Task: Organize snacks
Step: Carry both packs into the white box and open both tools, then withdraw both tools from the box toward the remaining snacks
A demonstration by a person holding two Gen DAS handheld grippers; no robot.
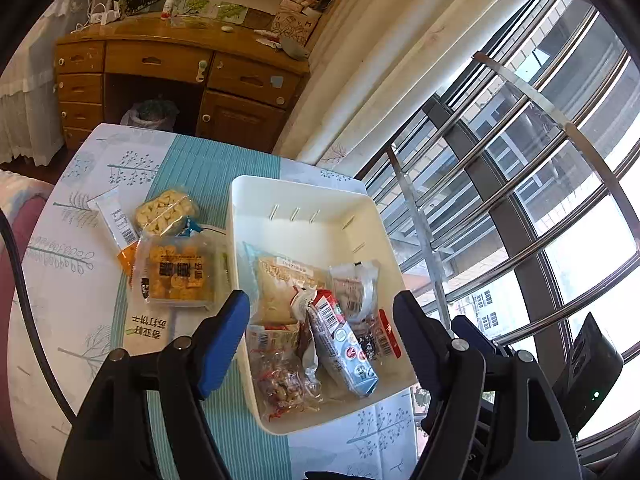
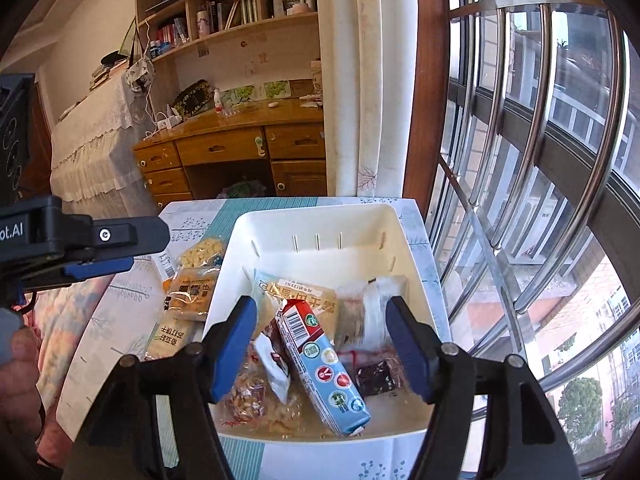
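Your white plastic bin (image 1: pixel 308 208) is a smooth, round-cornered rectangle w/ short slots in its far wall, sitting on the table (image 1: pixel 80 292) under a teal-striped, tree-print cloth, near the window-side edge. Inside it: a blue-and-red carton (image 2: pixel 320 364), boxy and lying on its side at a diagonal; a pale crinkly flat biscuit pack (image 1: pixel 276 284) behind it; a clear bag of nuts (image 1: pixel 280 384) at the near-left corner; a small dark wrapped piece (image 2: pixel 376 378) to the carton's right; and clear-film packets (image 1: pixel 354 284) toward the right wall. Outside, just beside the bin's left wall, a clear tray of yellow pastries (image 1: pixel 180 276) lies on a flat cracker pack (image 1: pixel 148 326), w/ a bag of pale puffs (image 1: pixel 164 210) and a white sachet (image 1: pixel 116 220) behind. Bin's far half is bare; the tablecloth left of the loose snacks is bare too, but on the right the window rails (image 1: pixel 500 168) crowd close to the table edge. Your left tool (image 1: pixel 322 338) is spread wide above the bin's near end, nothing btwn its blue pads. Your right tool (image 2: pixel 322 352) is likewise parted over the carton, not pinching it.
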